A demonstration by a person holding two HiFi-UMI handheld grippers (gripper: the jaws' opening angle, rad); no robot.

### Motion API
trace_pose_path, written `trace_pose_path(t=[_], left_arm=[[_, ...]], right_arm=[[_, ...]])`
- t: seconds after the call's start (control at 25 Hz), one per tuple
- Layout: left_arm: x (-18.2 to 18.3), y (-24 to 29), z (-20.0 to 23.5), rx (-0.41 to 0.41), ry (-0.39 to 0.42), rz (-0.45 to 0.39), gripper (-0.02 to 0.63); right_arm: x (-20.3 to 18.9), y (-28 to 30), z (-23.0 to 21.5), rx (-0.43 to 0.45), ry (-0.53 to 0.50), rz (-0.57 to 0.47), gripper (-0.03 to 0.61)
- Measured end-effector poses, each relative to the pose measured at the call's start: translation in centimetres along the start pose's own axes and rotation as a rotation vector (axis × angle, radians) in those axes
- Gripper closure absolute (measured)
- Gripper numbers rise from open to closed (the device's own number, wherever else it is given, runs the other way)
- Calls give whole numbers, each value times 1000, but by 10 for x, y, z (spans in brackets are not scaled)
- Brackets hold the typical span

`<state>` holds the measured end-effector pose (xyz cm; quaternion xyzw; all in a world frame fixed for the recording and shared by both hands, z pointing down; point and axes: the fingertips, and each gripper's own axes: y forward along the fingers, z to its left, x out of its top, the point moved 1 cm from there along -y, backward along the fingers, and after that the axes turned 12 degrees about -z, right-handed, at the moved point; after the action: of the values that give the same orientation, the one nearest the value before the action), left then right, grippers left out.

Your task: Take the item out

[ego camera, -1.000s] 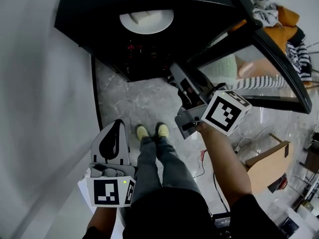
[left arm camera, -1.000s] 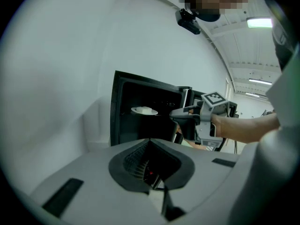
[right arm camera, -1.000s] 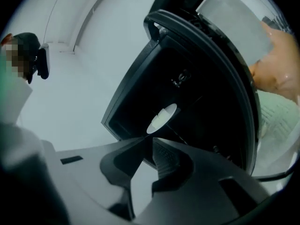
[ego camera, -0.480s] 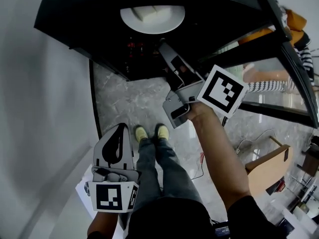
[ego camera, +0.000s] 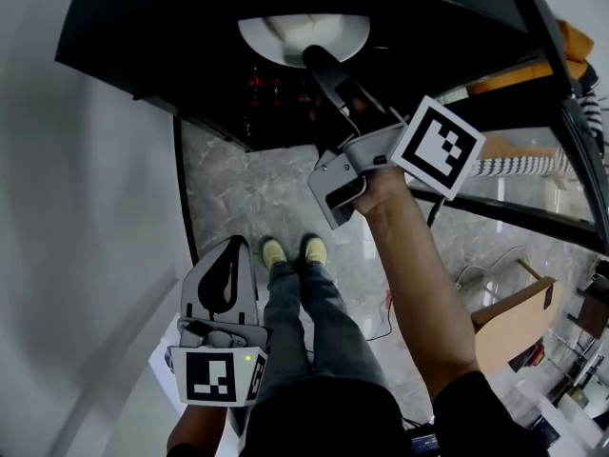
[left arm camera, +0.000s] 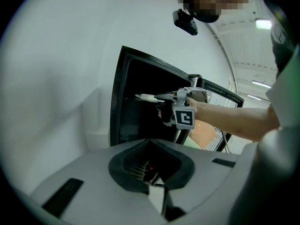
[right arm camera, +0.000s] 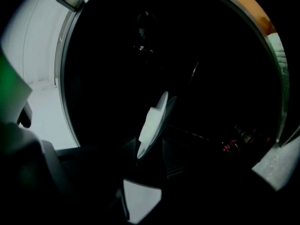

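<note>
The right arm is stretching from the lower right of the head view up toward the top centre, with the right hand (ego camera: 381,187) wrapped round the handle just below the marker cube (ego camera: 436,147). The right gripper (ego camera: 320,57) is reaching into the dark opening of the black cabinet (ego camera: 143,27), its jaws standing apart on either side of the near rim of the white plate (ego camera: 282,36). The right gripper view is showing that plate edge-on between the two dark jaws, but it is too dim to tell whether they are pressing on it. The plate is sitting inside the cabinet at the top of the frame, carrying a pale block (right arm camera: 150,121). To the right, the cabinet's glass door (ego camera: 557,112) is hanging open. The left gripper (ego camera: 228,242) is being held low at the lower left, pointing up over the marbled floor (ego camera: 238,188), with its jaws closed together on nothing. Compared with a second ago, the right gripper is now further up and inside the opening, overlapping the plate, where before it was in front of the cabinet; the left one is sitting almost where it was.
</note>
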<state>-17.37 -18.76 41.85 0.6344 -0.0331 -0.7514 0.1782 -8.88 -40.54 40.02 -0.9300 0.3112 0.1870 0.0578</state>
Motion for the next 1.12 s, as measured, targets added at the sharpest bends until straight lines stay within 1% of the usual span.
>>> trace_pose_path(t=[0.24,0.4,0.52,0.8,0.96,1.12], left_arm=[[0,-7,-2,-3,-7,-5,604],[4,-9,-3,-5,-4,-10,604],[5,-5,1,-6,-3,-11,604],[11,-7,2,-12,-6,-25,604],[9,-11,0,-16,-13,-23,604],[6,-16,-1,-18,-19,-24,604]], right_arm=[[-1,-1,-10,-52,66,-20,410],[-2,0,-8,-58,82,-22,411],[-1,2,-8,-68,104,-23,464],[-2,1,-9,-115,179,-28,482],[-3,-1,-10,-135,212,-28,492],[-5,-6,-8,-135,230,-36,518]])
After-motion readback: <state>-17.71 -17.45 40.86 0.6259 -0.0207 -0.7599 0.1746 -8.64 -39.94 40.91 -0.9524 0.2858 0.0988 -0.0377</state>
